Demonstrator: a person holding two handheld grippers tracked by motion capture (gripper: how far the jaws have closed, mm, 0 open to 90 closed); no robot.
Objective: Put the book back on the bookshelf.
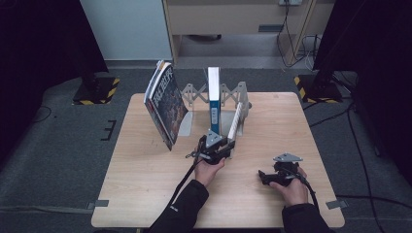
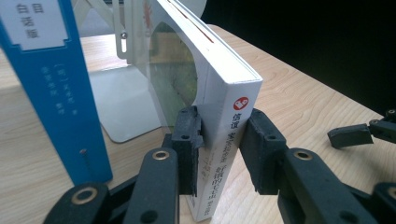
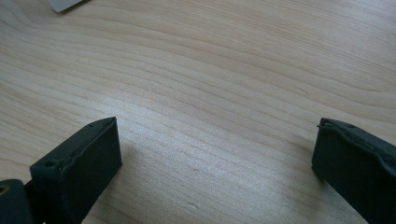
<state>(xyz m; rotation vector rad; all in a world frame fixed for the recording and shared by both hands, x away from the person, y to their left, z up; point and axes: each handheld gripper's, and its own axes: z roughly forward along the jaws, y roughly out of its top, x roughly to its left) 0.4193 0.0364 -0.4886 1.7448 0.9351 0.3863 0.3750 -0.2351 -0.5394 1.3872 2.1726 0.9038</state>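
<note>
A white paperback (image 2: 231, 123) leans to the left in a metal bookend rack (image 1: 194, 93). My left gripper (image 2: 219, 135) is shut on the lower end of its spine, one jaw on each side. In the high view the left gripper (image 1: 224, 147) meets the white book (image 1: 236, 120) at the rack's front right. A blue-spined book (image 1: 214, 99) stands upright in the middle of the rack, and it also stands to the left as the blue book (image 2: 46, 88) in the left gripper view. My right gripper (image 1: 265, 177) rests low over the table, open, with bare wood between the jaws (image 3: 215, 163).
A dark-covered book (image 1: 165, 104) leans at the rack's left end, overhanging the wooden table (image 1: 145, 184). The rack's flat metal foot (image 2: 123, 109) lies between the blue and white books. The right gripper's jaw tip (image 2: 355, 134) appears at the right of the left gripper view.
</note>
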